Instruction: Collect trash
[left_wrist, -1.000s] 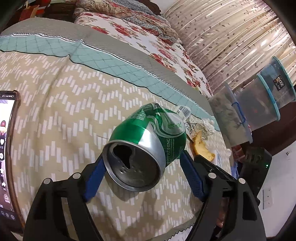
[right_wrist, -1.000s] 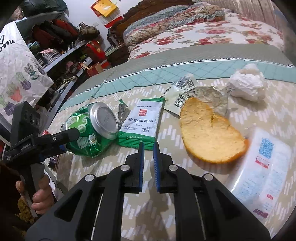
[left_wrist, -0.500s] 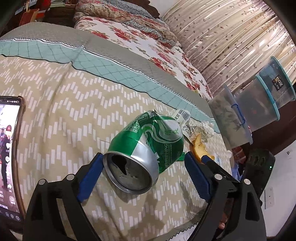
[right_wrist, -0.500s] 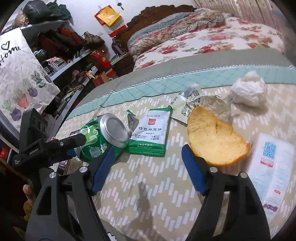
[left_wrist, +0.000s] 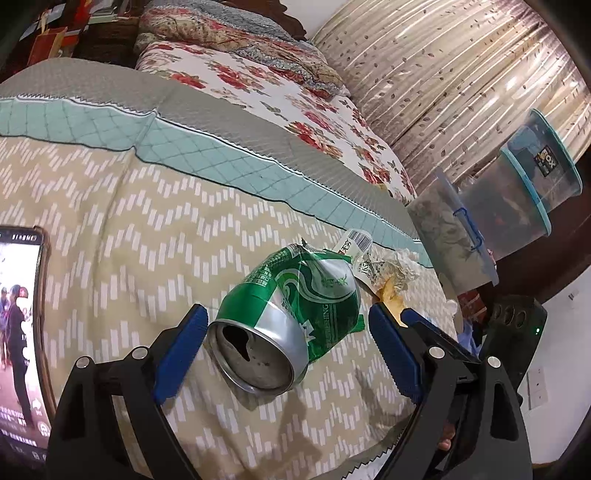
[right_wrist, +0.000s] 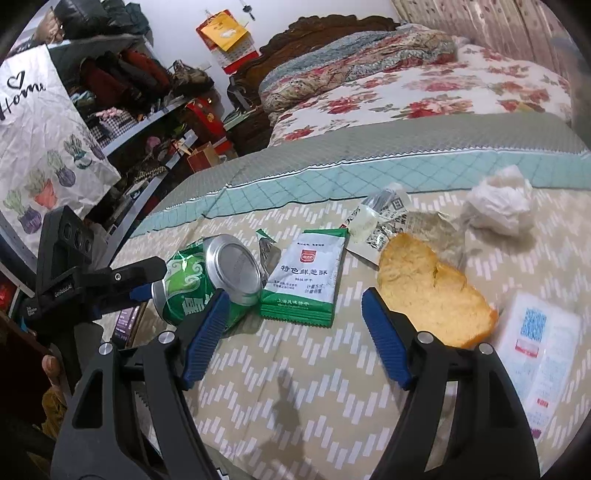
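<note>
On the bed's near edge, toward its left corner, our left tongs (left_wrist: 286, 341) stand spread around the dented green aluminium can (left_wrist: 286, 317), touching nothing. Our right tongs (right_wrist: 293, 334) gape too, empty. Nothing looks collected yet: the green-and-white snack packet (right_wrist: 306, 275), half bread slice (right_wrist: 430, 290) and crumpled white tissue (right_wrist: 498, 205) remain. No bin shows.
</note>
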